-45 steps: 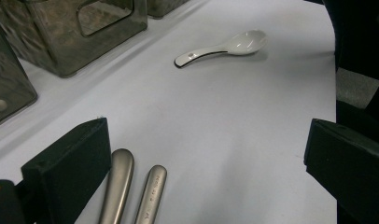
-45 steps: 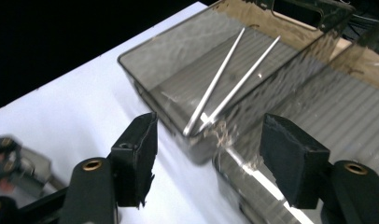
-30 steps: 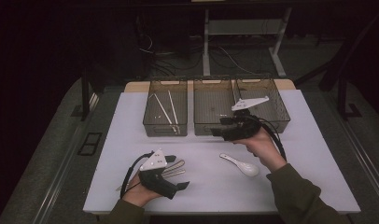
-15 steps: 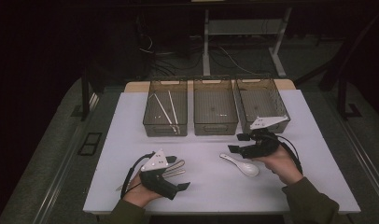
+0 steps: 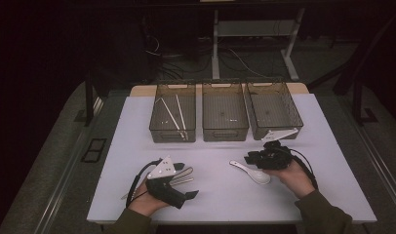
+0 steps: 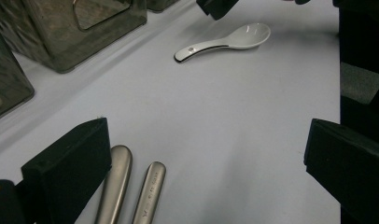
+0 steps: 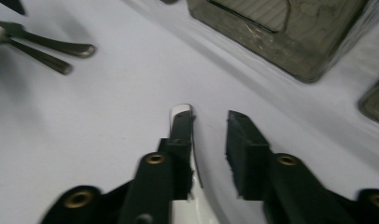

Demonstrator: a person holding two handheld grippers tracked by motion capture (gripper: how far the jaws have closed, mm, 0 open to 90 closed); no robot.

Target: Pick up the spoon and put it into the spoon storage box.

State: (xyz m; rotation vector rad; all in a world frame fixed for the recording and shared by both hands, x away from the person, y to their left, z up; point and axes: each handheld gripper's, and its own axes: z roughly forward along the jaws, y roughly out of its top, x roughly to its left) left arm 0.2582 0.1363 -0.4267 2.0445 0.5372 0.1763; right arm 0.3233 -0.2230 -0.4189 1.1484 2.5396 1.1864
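A person at a white table (image 5: 225, 195) works a handheld gripper in each hand, sorting cutlery toward three clear bins (image 5: 225, 113). The right gripper (image 7: 208, 140) sits low over a white soup spoon (image 6: 225, 41), its jaws having just been closing around the handle. In the right gripper view one pad rests against the handle's near side while a visible gap remains between the handle and the other pad, so the spoon is straddled, not yet pinched; it lies flat on the table with its bowl back toward the hand.

To finish the pick cleanly, the jaws should likely close evenly on the handle's middle, keeping the pads level with the table so the smooth, curved handle does not skid sideways or tip. A grip too near the tip could let the heavier bowl swing down on lifting.

The left gripper (image 6: 206, 154) rests on the table, jaws wide apart and gripping nothing; two metal handles (image 6: 131, 186) lie just inside its left pad, touching neither pad's face as far as can be seen.
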